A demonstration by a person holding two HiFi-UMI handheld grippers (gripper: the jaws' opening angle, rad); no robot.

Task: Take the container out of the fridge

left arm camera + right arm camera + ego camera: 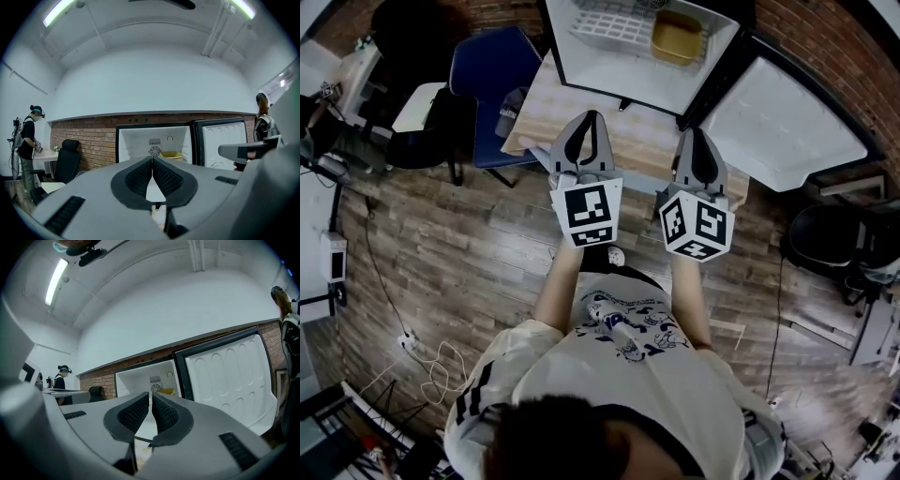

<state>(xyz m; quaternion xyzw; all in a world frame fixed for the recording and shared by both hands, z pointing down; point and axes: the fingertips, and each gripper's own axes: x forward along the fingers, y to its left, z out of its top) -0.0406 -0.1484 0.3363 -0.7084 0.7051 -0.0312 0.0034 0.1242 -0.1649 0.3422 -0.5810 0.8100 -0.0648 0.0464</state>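
Container rests in fridge, well beyond closed left hand-held gripper and right hand-held gripper.

fridge: far part cut off by head view's top edge
container: base hidden behind left gripper; contents too small to tell

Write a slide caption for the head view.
Person points left gripper and right gripper, both empty, at the open fridge; yellow container sits inside.
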